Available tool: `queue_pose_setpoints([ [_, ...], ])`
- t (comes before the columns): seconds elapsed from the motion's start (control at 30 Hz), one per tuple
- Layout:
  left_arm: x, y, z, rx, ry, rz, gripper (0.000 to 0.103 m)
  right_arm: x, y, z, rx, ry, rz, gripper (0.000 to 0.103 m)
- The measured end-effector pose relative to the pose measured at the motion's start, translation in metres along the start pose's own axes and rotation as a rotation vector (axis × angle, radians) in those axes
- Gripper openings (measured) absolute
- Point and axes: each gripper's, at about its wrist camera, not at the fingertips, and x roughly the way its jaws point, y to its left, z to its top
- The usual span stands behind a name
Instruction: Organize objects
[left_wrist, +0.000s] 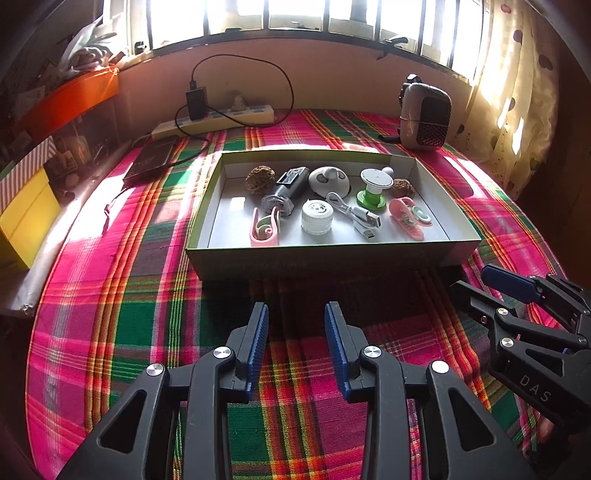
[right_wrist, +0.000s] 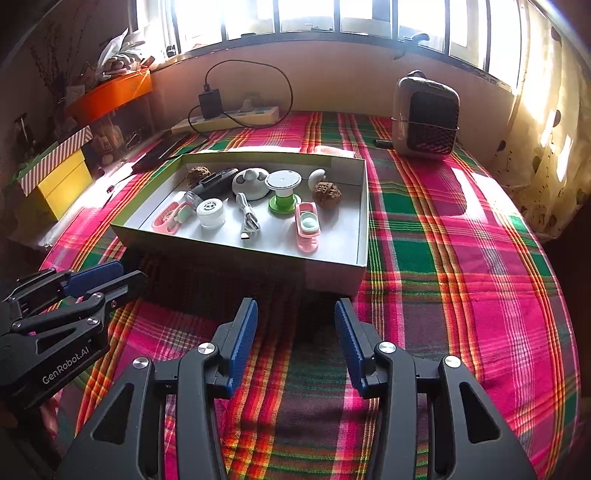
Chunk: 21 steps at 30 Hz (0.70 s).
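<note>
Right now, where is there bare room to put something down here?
Bare plaid cloth lies right of the box, up to the heater, and in front of the box by both grippers. Inside, only the near-left corner is free; the rest is crowded.

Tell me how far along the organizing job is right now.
Done, it seems: the small items, such as the white jar and cable, already lie in the box. In hand: nothing; the left gripper and right gripper are open and empty. Left: nothing loose shows on the cloth.
</note>
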Motion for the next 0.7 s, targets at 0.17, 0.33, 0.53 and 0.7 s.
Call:
queue_pose_setpoints([
  [0.17, 0.000, -0.003, -0.011, -0.003, 0.012, 0.023, 0.030, 0.001, 0.000, -0.012, 0.007, 0.031, -0.029, 0.045],
  [0.33, 0.003, -0.005, -0.022, -0.009, 0.045, 0.025, 0.030, 0.001, -0.001, -0.021, 0.017, 0.049, -0.034, 0.045],
  [0.53, 0.002, -0.006, -0.027, -0.007, 0.024, 0.030, 0.030, 0.000, -0.001, -0.028, 0.028, 0.054, -0.040, 0.054],
  [0.7, 0.002, -0.006, -0.028, -0.011, 0.024, 0.033, 0.030, -0.001, 0.002, -0.030, 0.026, 0.054, -0.068, 0.056],
])
